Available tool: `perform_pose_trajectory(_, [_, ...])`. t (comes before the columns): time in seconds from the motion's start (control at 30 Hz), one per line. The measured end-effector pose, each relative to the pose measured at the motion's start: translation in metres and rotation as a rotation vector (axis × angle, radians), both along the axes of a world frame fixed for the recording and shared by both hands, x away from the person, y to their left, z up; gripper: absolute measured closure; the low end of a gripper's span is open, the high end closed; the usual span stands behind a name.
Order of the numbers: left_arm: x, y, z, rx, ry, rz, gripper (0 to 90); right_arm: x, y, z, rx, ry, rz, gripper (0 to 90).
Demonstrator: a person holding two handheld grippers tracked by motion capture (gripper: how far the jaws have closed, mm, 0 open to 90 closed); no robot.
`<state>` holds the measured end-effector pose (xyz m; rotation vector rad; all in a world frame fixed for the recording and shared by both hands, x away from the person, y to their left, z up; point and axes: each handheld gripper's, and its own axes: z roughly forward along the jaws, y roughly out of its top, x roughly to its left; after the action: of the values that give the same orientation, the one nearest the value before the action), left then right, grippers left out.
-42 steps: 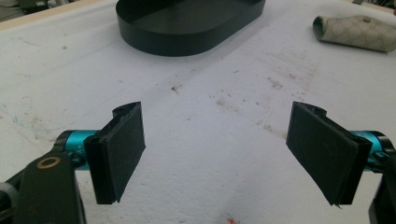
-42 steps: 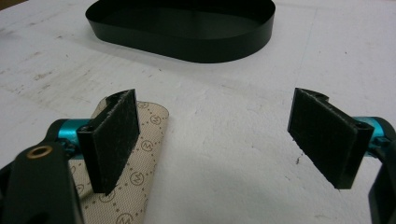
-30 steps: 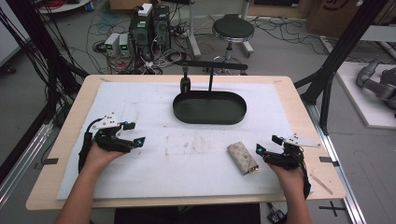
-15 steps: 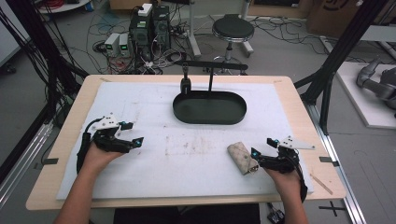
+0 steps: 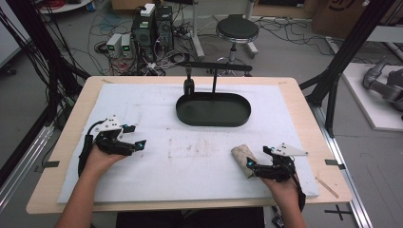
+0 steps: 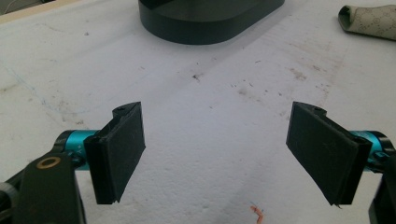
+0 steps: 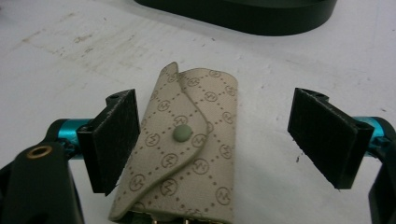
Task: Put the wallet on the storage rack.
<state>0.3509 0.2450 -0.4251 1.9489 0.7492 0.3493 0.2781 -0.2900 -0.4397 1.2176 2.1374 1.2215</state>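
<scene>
Pouch [image 7: 187, 149] of beige patterned fabric, snapped shut with a pale green stud, is lying on the white foam mat [image 5: 190, 180] at my right, its flap side up. I am holding my right gripper [image 7: 224, 149] around it with the jaws spread wide: the near-left jaw is sitting just beside the pouch's edge, while the other is standing apart from it with bare mat between. Beyond the pouch, toward the far middle of the mat, a black oval tray [image 5: 213, 109] is resting, with a thin black stand [image 5: 216, 71] rising behind it. I am keeping my left gripper [image 6: 219, 154] well apart on the other side, jaws also spread and gripping nothing, over stained mat. Nothing is standing between pouch and tray.
</scene>
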Motion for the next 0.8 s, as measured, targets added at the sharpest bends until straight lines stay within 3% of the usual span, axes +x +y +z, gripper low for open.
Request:
perform_pose_trajectory(0.17, [0.0,0.0,0.0,0.003,0.0,0.002,19.4,0.0,0.01,-0.003,-0.026,0.022,0.026,17.4])
perform_pose_trajectory(0.4, [0.001,0.0,-0.004,0.016,0.018,0.007,19.3,0.004,0.02,-0.011,-0.064,0.088,0.04,17.3])
perform_pose_trajectory(0.6, [0.001,-0.001,-0.005,0.031,0.022,0.002,19.4,0.011,0.029,-0.015,-0.157,0.152,0.046,17.6])
perform_pose_trajectory(0.67, [0.0,-0.001,-0.005,0.035,0.022,0.003,19.3,0.01,0.031,-0.015,-0.18,0.145,0.032,20.0])
perform_pose_trajectory(0.8, [0.0,0.0,-0.005,0.033,0.02,0.007,19.4,0.01,0.029,-0.014,-0.163,0.142,0.023,26.4])
